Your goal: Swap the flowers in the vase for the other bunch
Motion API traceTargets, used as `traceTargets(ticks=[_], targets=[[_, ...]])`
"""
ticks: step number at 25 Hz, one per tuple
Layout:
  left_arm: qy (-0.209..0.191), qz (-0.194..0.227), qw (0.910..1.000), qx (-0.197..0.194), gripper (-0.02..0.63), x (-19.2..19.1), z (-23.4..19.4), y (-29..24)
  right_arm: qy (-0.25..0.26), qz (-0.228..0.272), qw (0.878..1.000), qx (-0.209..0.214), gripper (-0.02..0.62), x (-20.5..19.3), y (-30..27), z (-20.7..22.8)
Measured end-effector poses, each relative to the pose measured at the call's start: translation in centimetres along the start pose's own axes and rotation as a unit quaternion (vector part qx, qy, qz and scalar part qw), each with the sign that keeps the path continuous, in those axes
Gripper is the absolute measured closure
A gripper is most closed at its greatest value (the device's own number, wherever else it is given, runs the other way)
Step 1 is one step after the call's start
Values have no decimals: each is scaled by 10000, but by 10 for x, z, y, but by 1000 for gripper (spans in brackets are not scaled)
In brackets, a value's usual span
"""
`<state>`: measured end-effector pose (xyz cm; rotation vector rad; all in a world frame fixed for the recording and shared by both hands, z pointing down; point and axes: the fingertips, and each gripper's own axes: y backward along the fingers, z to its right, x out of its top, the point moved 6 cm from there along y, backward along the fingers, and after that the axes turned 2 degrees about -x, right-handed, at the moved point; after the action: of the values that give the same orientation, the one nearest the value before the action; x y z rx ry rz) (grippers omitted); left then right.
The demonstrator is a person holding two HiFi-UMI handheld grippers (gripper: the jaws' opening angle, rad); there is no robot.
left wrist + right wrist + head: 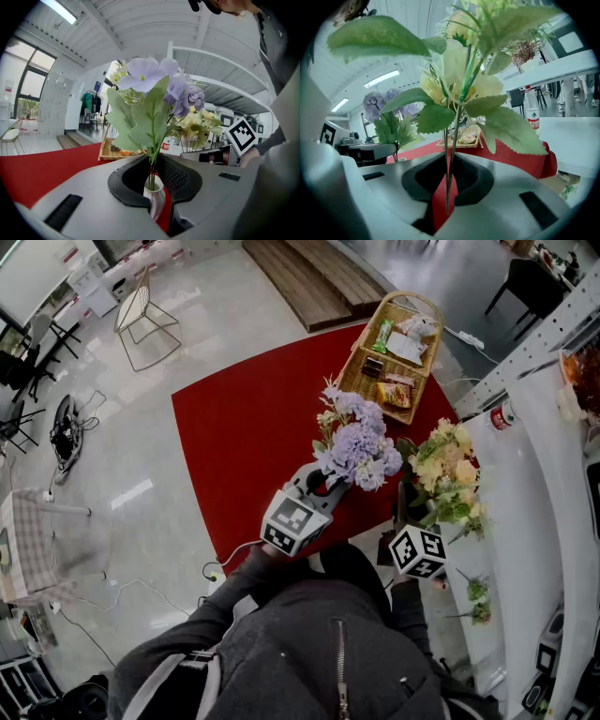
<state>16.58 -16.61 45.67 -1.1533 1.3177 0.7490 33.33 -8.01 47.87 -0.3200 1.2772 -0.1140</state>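
A purple bunch point(356, 446) stands with its stems in a small white vase point(153, 194) on the red table point(253, 418). My left gripper point(323, 486) reaches in from below the blooms. In the left gripper view its jaws flank the stems just above the vase mouth point(152, 161), with a little gap on each side. The yellow bunch point(448, 470) is held upright to the right of the purple one, with my right gripper point(408, 512) shut on its thin stems point(449, 161). The stem ends hang free below the pads. The head view hides the vase.
A wicker basket point(394, 343) of snack packets sits at the table's far corner. A white counter point(525, 521) runs along the right with a water bottle point(502, 416) and loose green sprigs point(476, 601). Bare floor lies to the left.
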Motion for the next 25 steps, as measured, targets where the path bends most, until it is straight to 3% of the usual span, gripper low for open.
traceTargets(ticks=[9, 14, 25], targets=[[-274, -4, 9996, 60, 544, 1, 4, 0, -6, 6, 10000, -3, 552, 0, 1, 0], [-514, -91, 9985, 144, 501, 1, 5, 0, -1, 17, 10000, -12, 552, 0, 1, 0], [-543, -183, 9982, 180, 482, -2, 4, 1, 16, 11, 10000, -8, 552, 0, 1, -1]])
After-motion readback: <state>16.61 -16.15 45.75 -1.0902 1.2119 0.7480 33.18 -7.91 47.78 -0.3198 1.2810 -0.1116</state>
